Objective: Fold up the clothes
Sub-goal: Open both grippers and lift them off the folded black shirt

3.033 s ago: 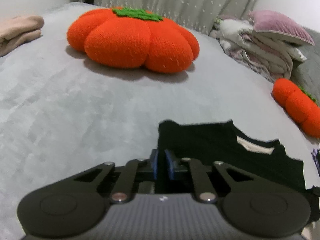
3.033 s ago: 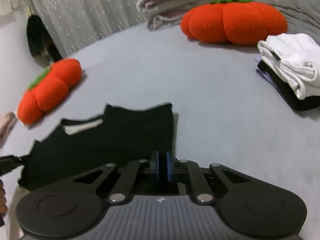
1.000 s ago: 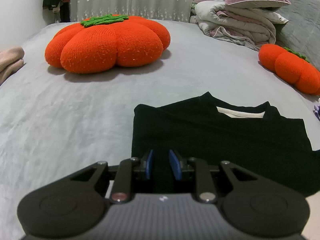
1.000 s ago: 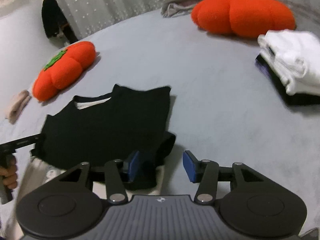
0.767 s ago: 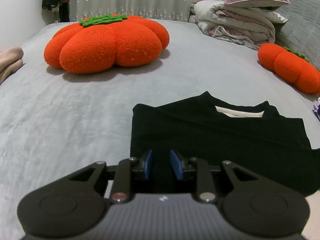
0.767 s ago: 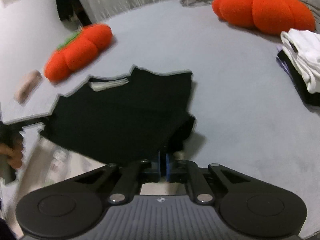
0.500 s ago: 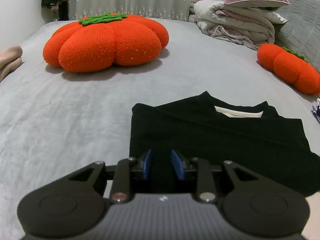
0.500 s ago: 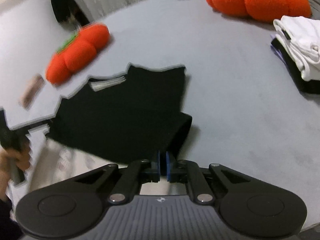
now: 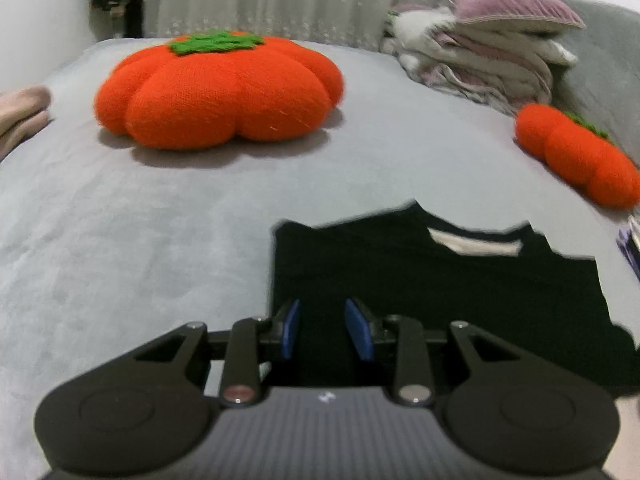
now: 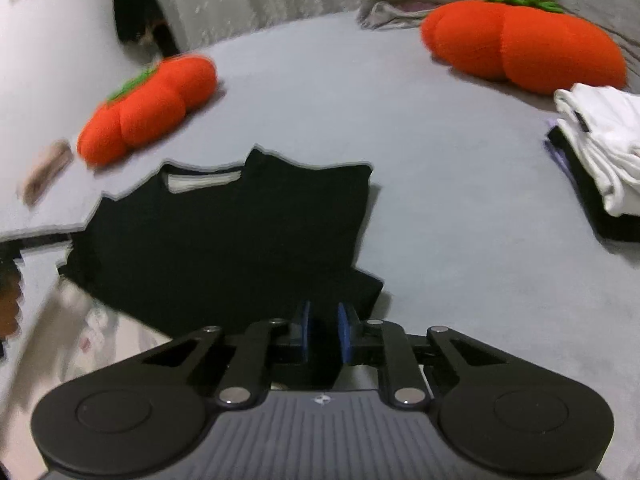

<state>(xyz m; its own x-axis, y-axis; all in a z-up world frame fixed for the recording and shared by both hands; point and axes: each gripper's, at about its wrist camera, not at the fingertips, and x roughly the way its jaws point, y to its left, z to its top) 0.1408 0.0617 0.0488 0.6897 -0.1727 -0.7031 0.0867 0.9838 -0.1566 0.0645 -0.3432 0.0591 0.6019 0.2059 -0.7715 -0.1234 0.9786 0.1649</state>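
A black T-shirt (image 9: 420,276) lies partly folded on the grey bed, its white neck label facing away from me. My left gripper (image 9: 324,330) is at the shirt's near left hem with its blue pads apart and black cloth between them. In the right wrist view the same black T-shirt (image 10: 224,236) lies spread with a bunched near right corner. My right gripper (image 10: 323,334) is at that corner, pads slightly apart, with cloth between them.
A large orange pumpkin cushion (image 9: 216,88) sits far left on the grey bed (image 9: 120,220), a second pumpkin cushion (image 9: 576,160) far right. Folded bedding and a pink pillow (image 9: 480,44) are stacked at the back. A pile of folded white and dark clothes (image 10: 596,160) lies right.
Both grippers have gone from shut on the shirt's near hem to pads apart. The right gripper regripped the bunched corner before parting again. The shirt has settled on the bed.
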